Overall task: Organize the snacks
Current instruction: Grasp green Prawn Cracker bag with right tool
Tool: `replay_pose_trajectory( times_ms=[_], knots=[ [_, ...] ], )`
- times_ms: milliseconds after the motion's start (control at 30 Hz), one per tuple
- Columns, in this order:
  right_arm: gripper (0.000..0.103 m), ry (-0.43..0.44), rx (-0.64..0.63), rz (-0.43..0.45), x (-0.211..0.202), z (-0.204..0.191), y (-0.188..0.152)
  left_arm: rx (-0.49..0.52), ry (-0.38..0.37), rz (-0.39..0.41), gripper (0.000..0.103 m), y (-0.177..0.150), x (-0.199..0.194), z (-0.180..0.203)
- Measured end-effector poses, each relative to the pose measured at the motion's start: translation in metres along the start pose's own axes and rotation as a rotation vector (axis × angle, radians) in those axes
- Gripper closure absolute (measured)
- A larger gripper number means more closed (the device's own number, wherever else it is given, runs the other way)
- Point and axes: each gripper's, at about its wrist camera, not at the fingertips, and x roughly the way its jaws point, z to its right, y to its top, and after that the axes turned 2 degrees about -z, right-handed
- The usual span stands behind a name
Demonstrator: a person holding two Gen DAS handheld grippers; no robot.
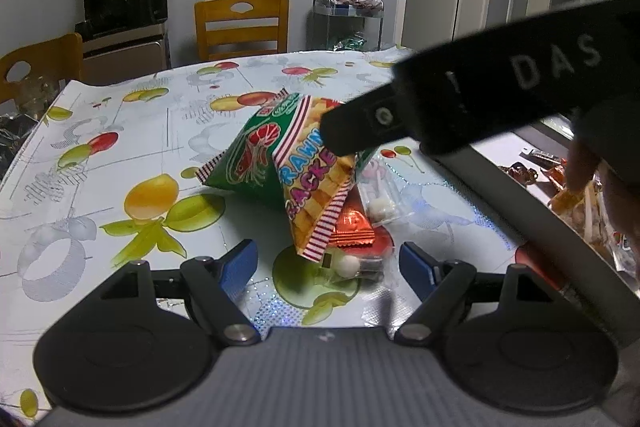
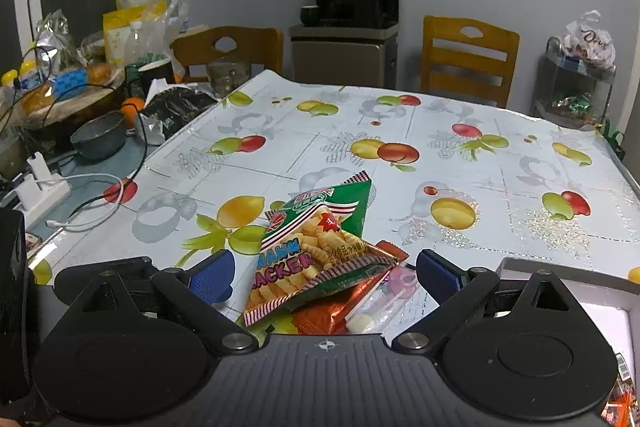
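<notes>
A small heap of snacks lies on the fruit-print tablecloth [image 1: 120,147]. Two prawn cracker bags top the heap, one leaning on the other [image 1: 316,195] [image 2: 316,259]. Under them sit a red foil packet [image 1: 352,227] [image 2: 328,315] and clear-wrapped lollipops [image 1: 380,207] [image 2: 380,303]. My left gripper [image 1: 328,265] is open, its blue pads either side of the heap's near end and touching nothing. My right gripper [image 2: 326,277] is open wide around the front cracker bag without pressing on it. In the left wrist view its black housing [image 1: 480,95] reaches over the bags from the upper right.
A grey-rimmed box [image 1: 520,195] [image 2: 560,267] with several wrapped sweets stands at the right, a hand [image 1: 588,163] above it. Wooden chairs [image 2: 468,55], a water dispenser [image 2: 352,11] and a small cart [image 2: 576,87] line the far wall. A bowl [image 2: 98,139], cables and food packs crowd the table's left end.
</notes>
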Motion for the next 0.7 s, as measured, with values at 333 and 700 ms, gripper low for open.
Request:
replay_pose_trajectory(
  times_ms=[333, 700],
  knots=[
    [0.005, -0.006, -0.04, -0.032, 0.031, -0.009, 0.013, -0.017, -0.034, -0.015, 0.025, -0.001, 0.017, -0.004],
    [0.007, -0.027, -0.142, -0.107, 0.059, -0.022, 0.022, -0.004, -0.02, -0.034, 0.037, 0.004, 0.031, 0.0]
  ],
)
